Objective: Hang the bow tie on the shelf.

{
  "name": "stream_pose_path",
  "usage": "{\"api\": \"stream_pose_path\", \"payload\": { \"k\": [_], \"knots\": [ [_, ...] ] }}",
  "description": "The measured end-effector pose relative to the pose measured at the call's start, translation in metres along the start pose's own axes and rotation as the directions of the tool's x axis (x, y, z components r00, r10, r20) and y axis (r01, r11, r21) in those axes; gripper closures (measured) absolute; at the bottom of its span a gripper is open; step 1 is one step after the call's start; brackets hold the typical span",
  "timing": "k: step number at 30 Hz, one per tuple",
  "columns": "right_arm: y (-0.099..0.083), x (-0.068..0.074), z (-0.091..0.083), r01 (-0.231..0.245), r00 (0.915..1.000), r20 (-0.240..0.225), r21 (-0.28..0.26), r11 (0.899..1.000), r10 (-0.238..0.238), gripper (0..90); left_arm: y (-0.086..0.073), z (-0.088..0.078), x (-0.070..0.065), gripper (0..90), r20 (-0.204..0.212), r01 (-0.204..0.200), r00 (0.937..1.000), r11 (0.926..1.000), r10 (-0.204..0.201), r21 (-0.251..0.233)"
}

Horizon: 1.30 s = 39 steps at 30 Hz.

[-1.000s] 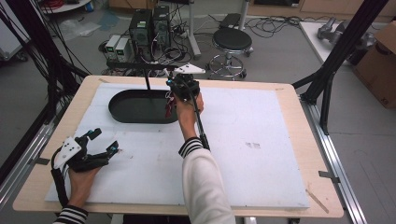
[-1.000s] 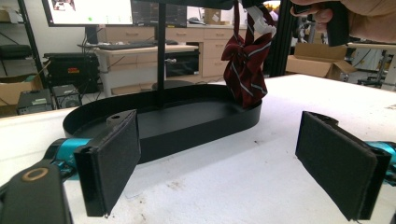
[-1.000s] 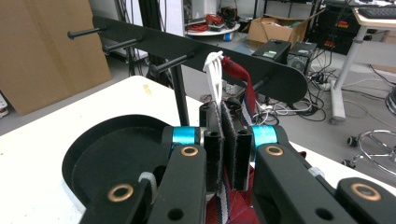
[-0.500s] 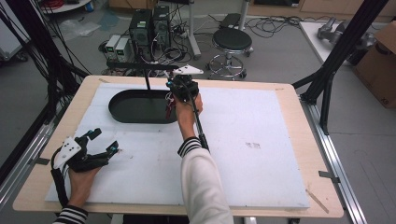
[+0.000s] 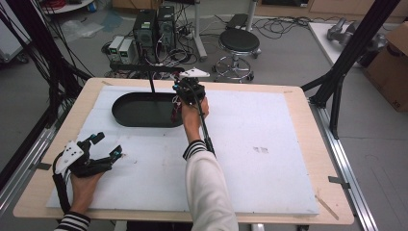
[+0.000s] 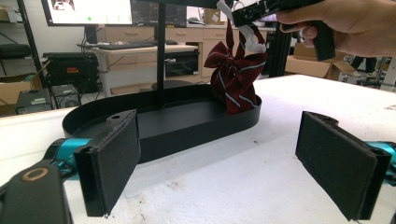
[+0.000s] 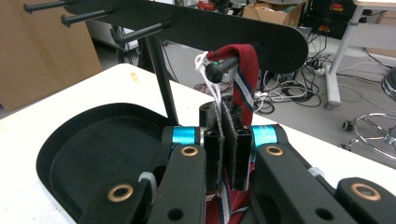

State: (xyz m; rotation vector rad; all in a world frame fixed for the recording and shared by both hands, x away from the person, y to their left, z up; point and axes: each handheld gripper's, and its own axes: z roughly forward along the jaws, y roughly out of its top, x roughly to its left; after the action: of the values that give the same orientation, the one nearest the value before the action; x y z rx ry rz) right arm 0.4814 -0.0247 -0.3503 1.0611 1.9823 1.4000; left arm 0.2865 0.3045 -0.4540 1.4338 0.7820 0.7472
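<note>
**A:** Start at the right gripper [image 7: 227, 140]. What was it doing?

**B:** Its jaws stood pressed together on the dark red striped bow tie [image 6: 237, 74], with the white cord [image 7: 211, 81] caught between the pads too. In the right gripper view the tie's band looped up over the ball-tipped peg [image 7: 223, 66] of the black stand [image 7: 196, 25].

**A:** So it was hung?

**B:** Draped over that peg, yes, but not let go. From the left gripper view the bow itself dangled below the right hand [image 6: 355, 23], above the right end of the black oval tray [image 5: 126, 115], at the far left of the table [image 5: 298, 139].

**A:** And the other claw?

**B:** The left gripper [image 5: 103, 147] sat at the near left on the white mat, jaws spread wide, holding nothing, well apart from the tray.

**A:** What had changed over the last second?

**B:** Almost nothing that I could see. In the high view the right gripper kept the same spot over the tray's right end through all three frames, and the left hand [image 5: 84, 185] had not shifted.

**A:** Meaning?

**B:** I'd judge the carrying was over and the loop was being settled on the peg. The remaining step would be opening the jaws and backing off without dragging the band or the cord off again.
</note>
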Motion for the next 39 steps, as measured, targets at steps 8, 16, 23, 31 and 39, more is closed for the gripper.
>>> {"api": "stream_pose_path", "payload": {
  "k": [8,16,23,31,39],
  "knots": [
    [-0.003,-0.002,0.004,-0.005,0.9999,-0.014,0.0,1.0,0.005,86.8,0.0,0.0,0.0,14.3,0.0,-0.001,1.0,1.0,0.001,0.003],
    [-0.005,-0.004,0.007,0.003,0.9992,-0.04,0.002,1.0,-0.003,59.6,0.0,0.0,-0.001,14.3,0.0,0.0,1.0,1.0,0.0,0.004],
    [-0.006,0.002,0.0,0.091,0.9942,-0.06,0.021,0.996,-0.089,10.5,0.0,0.001,-0.001,14.3,-0.001,-0.003,1.0,1.0,0.003,0.0],
    [0.004,-0.003,-0.037,0.109,0.9854,-0.133,0.018,0.994,-0.105,0.3,0.0,0.0,-0.001,14.3,-0.002,-0.005,1.0,1.0,0.005,-0.001],
    [0.016,-0.019,-0.12,0.157,0.9755,-0.143,-0.08,0.984,-0.167,0.4,0.0,0.0,-0.001,14.3,-0.003,-0.011,0.9999,0.9999,0.011,0.001]
  ]
}}
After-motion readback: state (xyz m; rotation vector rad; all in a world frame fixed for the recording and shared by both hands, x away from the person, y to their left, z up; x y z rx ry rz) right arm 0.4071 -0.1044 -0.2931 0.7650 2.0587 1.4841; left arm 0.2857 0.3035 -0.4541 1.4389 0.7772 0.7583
